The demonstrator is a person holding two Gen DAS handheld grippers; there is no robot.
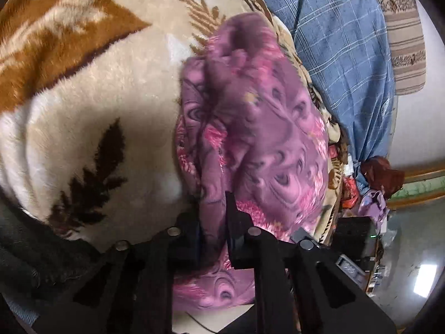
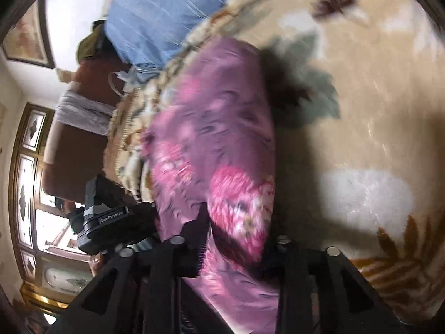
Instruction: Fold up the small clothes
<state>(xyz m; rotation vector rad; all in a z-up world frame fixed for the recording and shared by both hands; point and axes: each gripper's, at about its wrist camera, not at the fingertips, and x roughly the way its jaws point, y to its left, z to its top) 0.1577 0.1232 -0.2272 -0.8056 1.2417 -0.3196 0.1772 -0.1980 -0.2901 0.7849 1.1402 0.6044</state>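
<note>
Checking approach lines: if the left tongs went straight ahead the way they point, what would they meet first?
The left tongs are shut on the purple floral garment, which fills their line; beyond it probably the cream blanket, depth unclear.

Garment (image 1: 250, 128) centre frame on blanket (image 1: 97, 97); bundle (image 1: 342, 64) upper right behind it; both grippers' fingers at its lower edge.

Purple-pink floral garment (image 1: 250, 128); cream blanket (image 1: 116, 89) with brown leaf motifs; blue checked cloth (image 1: 339, 55).

Left claw (image 1: 214, 236) and right claw (image 2: 233, 239) both clamped tight on cloth between their fingers
</note>
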